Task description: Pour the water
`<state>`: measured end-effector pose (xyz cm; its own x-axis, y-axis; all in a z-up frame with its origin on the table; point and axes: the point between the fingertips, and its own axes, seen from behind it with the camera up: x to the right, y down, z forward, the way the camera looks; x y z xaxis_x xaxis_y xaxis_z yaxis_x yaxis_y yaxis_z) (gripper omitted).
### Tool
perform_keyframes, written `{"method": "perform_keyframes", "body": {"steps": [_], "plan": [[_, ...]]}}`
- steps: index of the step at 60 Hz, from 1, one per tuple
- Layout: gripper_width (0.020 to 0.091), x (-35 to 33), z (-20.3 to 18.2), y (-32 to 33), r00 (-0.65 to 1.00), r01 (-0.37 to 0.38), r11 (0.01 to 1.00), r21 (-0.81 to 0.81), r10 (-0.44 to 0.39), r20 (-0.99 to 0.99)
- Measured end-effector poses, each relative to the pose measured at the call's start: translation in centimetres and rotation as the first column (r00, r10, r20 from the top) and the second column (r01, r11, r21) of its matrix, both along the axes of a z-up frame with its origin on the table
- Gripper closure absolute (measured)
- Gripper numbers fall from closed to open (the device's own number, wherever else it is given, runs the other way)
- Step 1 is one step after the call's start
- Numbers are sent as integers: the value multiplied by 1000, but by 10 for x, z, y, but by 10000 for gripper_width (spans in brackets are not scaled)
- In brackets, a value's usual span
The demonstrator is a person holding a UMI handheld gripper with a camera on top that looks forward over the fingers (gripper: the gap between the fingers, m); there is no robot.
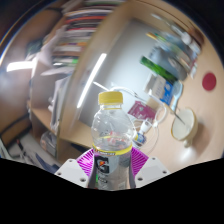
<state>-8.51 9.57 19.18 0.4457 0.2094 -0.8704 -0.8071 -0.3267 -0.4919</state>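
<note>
Fingers [113,163]: only the two pink pads show, one at each side of the bottle's lower body, left pad [90,159] and right pad [138,160]. Both pads lie against the bottle's sides with no gap to be seen; the fingers are closed narrowly on it and hold it.

Gripper view, item by item:

Water bottle [111,140]: clear plastic, yellow screw cap [112,98] in place, yellow band of label low on the body. Held between the pads, standing roughly upright along the line of the fingers. Its base is hidden below the pads. The liquid level cannot be told.

Glass mug [150,118]: clear, with a handle on its right side, just beyond the bottle and to its right, apart from it. Stands on the pale worktop [190,140]. Contents cannot be told.

Small round dish or lid [183,127]: pale, on the worktop just right of the mug.

Pink card or packet [140,107]: directly behind the bottle and mug, partly covered by them.

Green and blue items [165,70]: a blurred cluster further back above the mug; kind not identifiable.

Red round spot [209,82]: on the far surface at right.

Shelves [75,35]: beyond and left of the bottle, stacked with blurred, multicoloured things.
</note>
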Motion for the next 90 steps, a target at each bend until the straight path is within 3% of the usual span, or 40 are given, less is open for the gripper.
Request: {"method": "perform_keyframes", "body": {"steps": [6, 17, 26, 32, 41, 57, 62, 68, 79, 83, 90], "plan": [[637, 5, -17, 19, 965, -64, 984, -165, 19, -261], [636, 26, -13, 39, 826, -78, 960, -268, -89, -556], [634, 22, -6, 44, 629, -213, 928, -306, -110, -770], [628, 18, -3, 47, 537, -283, 910, -304, -113, -836], [629, 26, -20, 50, 482, -281, 888, -362, -196, -854], [627, 13, -31, 42, 506, -313, 871, -378, -184, -843], [627, 6, -29, 38, 605, -285, 884, -372, -135, -785], [631, 9, -13, 29, 801, -200, 930, -308, -26, -598], [626, 40, 99, 11, 974, -160, 986, 46, 165, -157], [627, 71, 146, 11, 997, -64, 980, 190, 56, 46], [623, 157, 190, 13, 881, 79, 900, 428, -264, 393]]}}
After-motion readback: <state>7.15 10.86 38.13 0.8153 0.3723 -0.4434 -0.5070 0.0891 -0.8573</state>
